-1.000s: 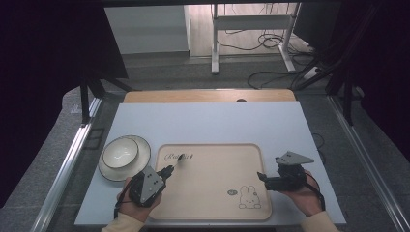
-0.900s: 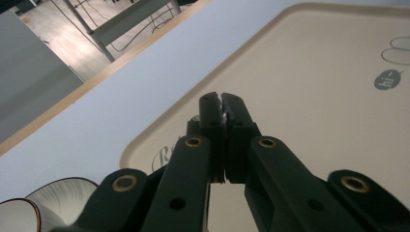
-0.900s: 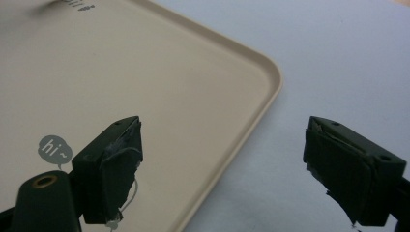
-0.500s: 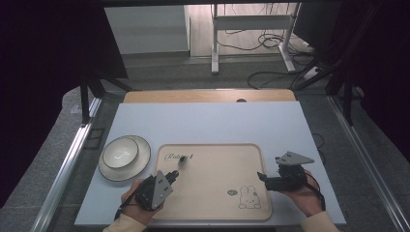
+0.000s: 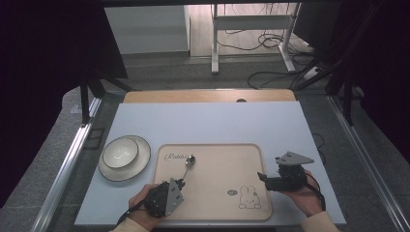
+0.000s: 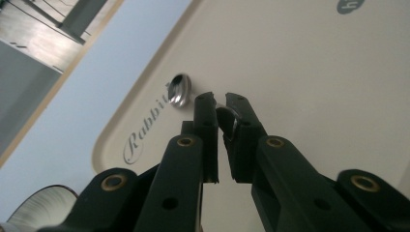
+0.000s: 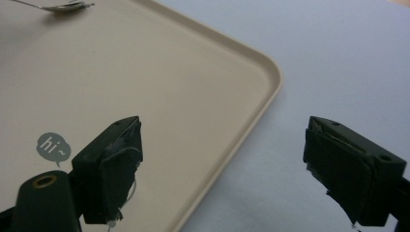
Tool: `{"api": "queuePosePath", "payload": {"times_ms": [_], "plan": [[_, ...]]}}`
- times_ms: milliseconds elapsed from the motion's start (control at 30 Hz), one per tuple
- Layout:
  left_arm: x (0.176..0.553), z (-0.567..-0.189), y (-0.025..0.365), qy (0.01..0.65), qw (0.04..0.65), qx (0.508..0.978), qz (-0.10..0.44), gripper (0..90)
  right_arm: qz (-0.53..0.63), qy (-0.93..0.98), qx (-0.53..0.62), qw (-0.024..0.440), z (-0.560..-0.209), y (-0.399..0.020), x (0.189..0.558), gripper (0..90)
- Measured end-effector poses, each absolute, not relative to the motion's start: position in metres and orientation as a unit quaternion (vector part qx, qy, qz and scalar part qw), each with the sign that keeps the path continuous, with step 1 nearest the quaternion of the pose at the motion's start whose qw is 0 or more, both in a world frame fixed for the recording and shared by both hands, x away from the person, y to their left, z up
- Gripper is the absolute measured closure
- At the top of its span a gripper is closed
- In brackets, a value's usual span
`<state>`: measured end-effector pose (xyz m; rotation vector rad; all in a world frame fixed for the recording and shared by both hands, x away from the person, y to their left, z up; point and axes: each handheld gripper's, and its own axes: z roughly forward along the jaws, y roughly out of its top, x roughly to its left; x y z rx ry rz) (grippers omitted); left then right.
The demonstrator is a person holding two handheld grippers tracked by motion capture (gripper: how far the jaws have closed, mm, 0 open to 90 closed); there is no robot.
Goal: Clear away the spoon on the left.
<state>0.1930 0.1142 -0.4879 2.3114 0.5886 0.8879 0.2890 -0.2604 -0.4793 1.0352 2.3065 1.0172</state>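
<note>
**Spoon gripped at the handle, lift not yet made**

High view. Beige tray (image 5: pixel 212 212) sits at lower centre on the pale blue table (image 5: pixel 217 123). Spoon (image 5: pixel 188 164) lies on the tray's upper-left part, bowl end just below the printed script, handle running down toward the left gripper (image 5: pixel 180 183) at the frame's lower left. Small bowl (image 5: pixel 121 152) on a plate (image 5: pixel 138 166) stands just left of the tray, apart from it. Right gripper (image 5: pixel 261 176) hovers at the tray's right rim, lower right.

Left gripper view. Jaws nearly together at centre frame, clenched on the spoon's handle; the spoon's bowl end (image 6: pixel 180 90) shows beyond the tips, resting on the tray (image 6: pixel 309 72). Plate rim (image 6: pixel 38 205) shows at lower left.

Right gripper view. Jaws spread wide, nothing between them; tray rim (image 7: pixel 261 96) runs diagonally between the pads. Spoon tip (image 7: pixel 58 5) at top left.

Judgement: grasp looks done; lifting and carrying remain, probably to the bowl. The tray's raised left rim lies on that path, so the spoon needs height first. Upper half of the table offers open room.
</note>
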Motion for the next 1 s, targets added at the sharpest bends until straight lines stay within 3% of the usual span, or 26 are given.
{"api": "queuePosePath", "payload": {"times_ms": [467, 600, 667, 800, 1000], "plan": [[0.196, -0.506, 0.107, 0.208, 0.258, 0.909, 0.255, 79.1, 0.363, 0.829, 0.372, 0.207, -0.48, -0.26, 0.289, 14.0], [0.2, -0.514, 0.105, 0.209, 0.248, 0.923, 0.206, 63.5, 0.363, 0.829, 0.372, 0.207, -0.48, -0.261, 0.289, 14.0], [0.202, -0.516, 0.106, 0.224, 0.245, 0.923, 0.195, 49.1, 0.363, 0.829, 0.372, 0.207, -0.48, -0.261, 0.29, 14.0], [0.208, -0.509, 0.114, 0.257, 0.274, 0.91, 0.177, 32.4, 0.366, 0.827, 0.373, 0.207, -0.479, -0.261, 0.289, 14.0], [0.211, -0.507, 0.125, 0.277, 0.292, 0.898, 0.175, 26.9, 0.364, 0.827, 0.375, 0.207, -0.479, -0.261, 0.29, 14.0]]}}
